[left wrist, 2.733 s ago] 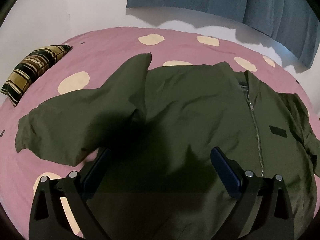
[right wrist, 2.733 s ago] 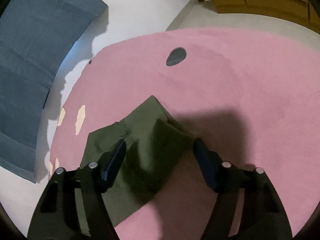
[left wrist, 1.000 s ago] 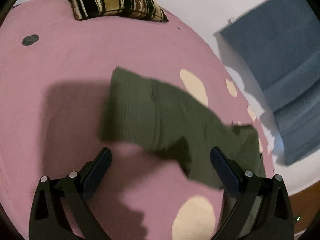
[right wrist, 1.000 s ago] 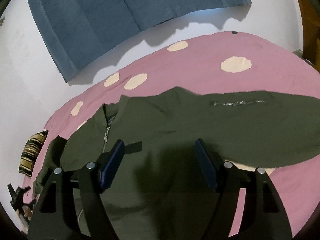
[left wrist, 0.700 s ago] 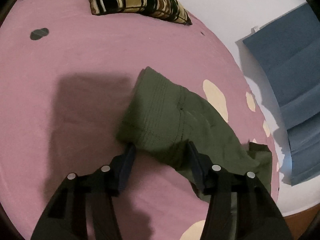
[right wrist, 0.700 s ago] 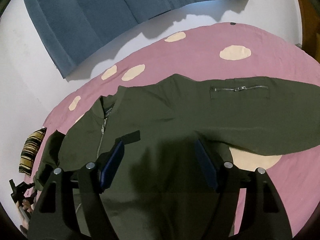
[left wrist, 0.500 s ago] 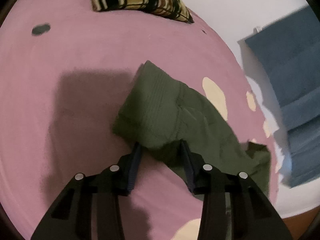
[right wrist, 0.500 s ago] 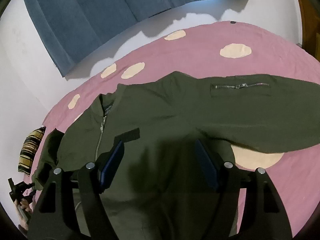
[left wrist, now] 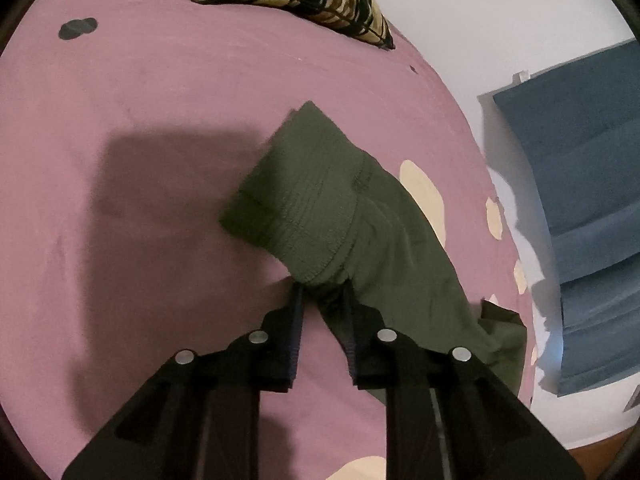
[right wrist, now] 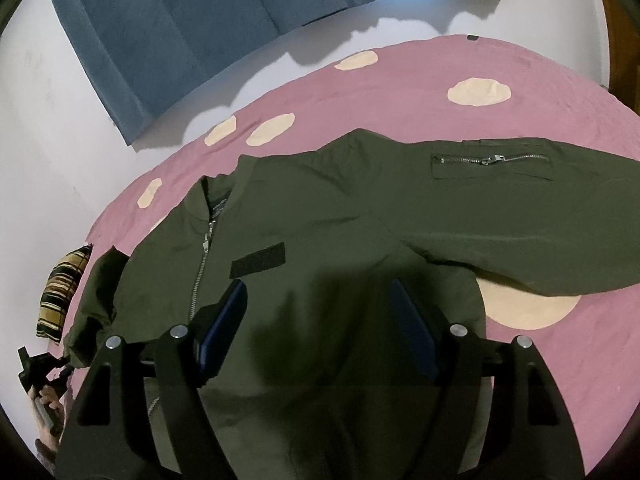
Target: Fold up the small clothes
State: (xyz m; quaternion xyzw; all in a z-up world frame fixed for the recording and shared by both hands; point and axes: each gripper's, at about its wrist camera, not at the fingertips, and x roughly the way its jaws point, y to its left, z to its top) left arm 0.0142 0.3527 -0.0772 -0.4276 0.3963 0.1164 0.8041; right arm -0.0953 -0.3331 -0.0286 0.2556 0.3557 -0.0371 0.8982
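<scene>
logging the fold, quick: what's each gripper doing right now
Left gripper: closing on the jacket's cuff.
Right gripper: open above the jacket, holding nothing.

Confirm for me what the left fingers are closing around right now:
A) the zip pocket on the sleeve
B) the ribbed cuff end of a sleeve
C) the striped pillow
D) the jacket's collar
B: in the left wrist view the left gripper is closing its fingers on fabric just behind the ribbed cuff of the green jacket.
</scene>
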